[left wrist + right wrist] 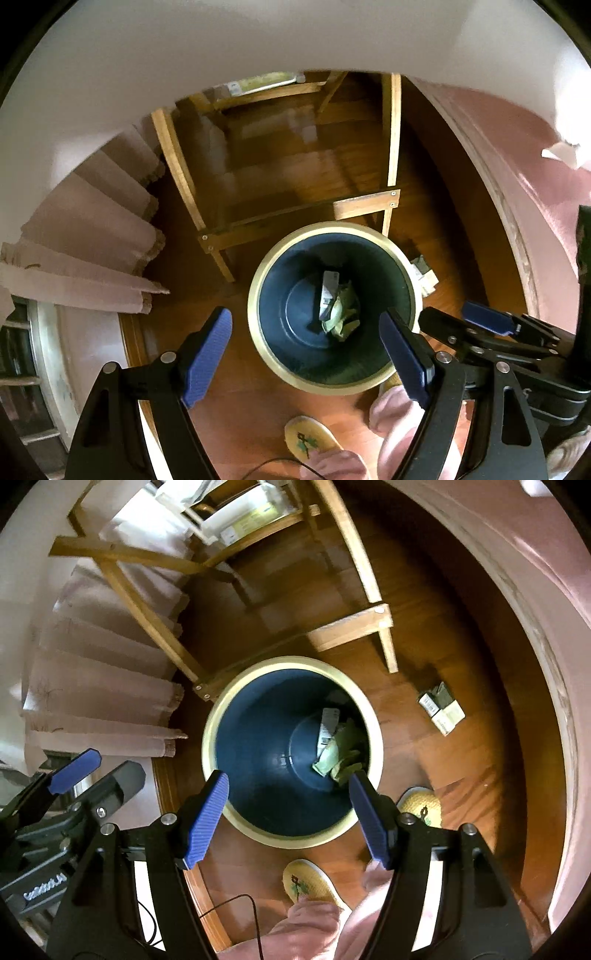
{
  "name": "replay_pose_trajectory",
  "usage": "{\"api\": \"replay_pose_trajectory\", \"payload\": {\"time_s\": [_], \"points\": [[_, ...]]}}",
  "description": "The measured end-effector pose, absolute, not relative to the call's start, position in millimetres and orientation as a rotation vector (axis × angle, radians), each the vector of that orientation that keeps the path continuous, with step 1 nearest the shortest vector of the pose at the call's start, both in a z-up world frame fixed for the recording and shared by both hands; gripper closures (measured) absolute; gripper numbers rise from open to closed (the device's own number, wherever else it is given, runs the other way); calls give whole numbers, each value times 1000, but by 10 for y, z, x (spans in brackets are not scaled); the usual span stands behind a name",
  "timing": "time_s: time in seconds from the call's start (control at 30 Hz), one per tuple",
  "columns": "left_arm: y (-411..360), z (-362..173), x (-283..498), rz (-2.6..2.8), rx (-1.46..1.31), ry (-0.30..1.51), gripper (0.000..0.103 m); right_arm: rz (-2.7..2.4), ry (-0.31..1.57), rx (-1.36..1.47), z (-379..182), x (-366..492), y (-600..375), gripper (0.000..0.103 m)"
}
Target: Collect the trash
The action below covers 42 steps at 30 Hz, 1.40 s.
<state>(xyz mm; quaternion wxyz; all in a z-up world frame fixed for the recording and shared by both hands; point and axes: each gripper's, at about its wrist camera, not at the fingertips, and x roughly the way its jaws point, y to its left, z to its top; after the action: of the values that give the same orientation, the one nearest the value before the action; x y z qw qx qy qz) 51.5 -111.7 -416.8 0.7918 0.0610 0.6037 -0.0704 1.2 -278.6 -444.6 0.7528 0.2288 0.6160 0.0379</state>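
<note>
- The right claw [288, 812] hangs over the near rim of the bin [236, 814], its blue pads spread wide apart with nothing between them; directly past its fingertips the bin's dark interior opens out.
- The left claw [306, 354] sits just beside it, likewise parted and empty, with the bin [317, 386] straight ahead between its pads; in this view the right claw shows just off its right pad.
- Inside the bin, ahead of both claws and toward the right pad, lies a white labelled wrapper [327, 727] beside crumpled pale-green paper [341, 757]; so I judge part of the collecting done, since these pieces rest on the bin's bottom.
- Outside the bin, well off to the right of the right claw on the wooden floor [461, 775], a small cluster of boxes or cartons [441, 709] lies apart from the bin; from the left wrist only its edge peeks out behind the bin's far right rim; this looks like the trash left to gather.
- Nearer than the claws, the person's slippers [306, 882] stand on the floor just short of the bin.
- Beyond the bin a wooden frame [351, 627] stands; whether the items on its shelf count as trash I cannot tell.
- My judgement: partway through; both claws free for the next pickup.
</note>
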Motion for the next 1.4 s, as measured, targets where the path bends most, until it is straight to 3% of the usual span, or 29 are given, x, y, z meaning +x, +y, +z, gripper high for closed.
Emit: {"api": "replay_pose_trajectory", "payload": {"time_s": [0.53, 0.73, 1.0, 1.2, 1.4], "points": [[-1648, -4788, 436, -172, 176, 1240, 25, -145, 1238, 531, -4955, -289, -3766, 38], [-1792, -5274, 496, -198, 169, 1231, 27, -165, 1277, 344, -5721, -192, -3975, 47], [-1696, -5921, 627, -158, 139, 1248, 30, -154, 1380, 124, -6917, 80, -3995, 49], [-1598, -6204, 658, -144, 135, 1256, 30, -147, 1396, -54, -7481, 333, -3943, 51], [-1564, -6349, 671, -149, 137, 1261, 30, -135, 1431, -179, -7825, 524, -3887, 66]]}}
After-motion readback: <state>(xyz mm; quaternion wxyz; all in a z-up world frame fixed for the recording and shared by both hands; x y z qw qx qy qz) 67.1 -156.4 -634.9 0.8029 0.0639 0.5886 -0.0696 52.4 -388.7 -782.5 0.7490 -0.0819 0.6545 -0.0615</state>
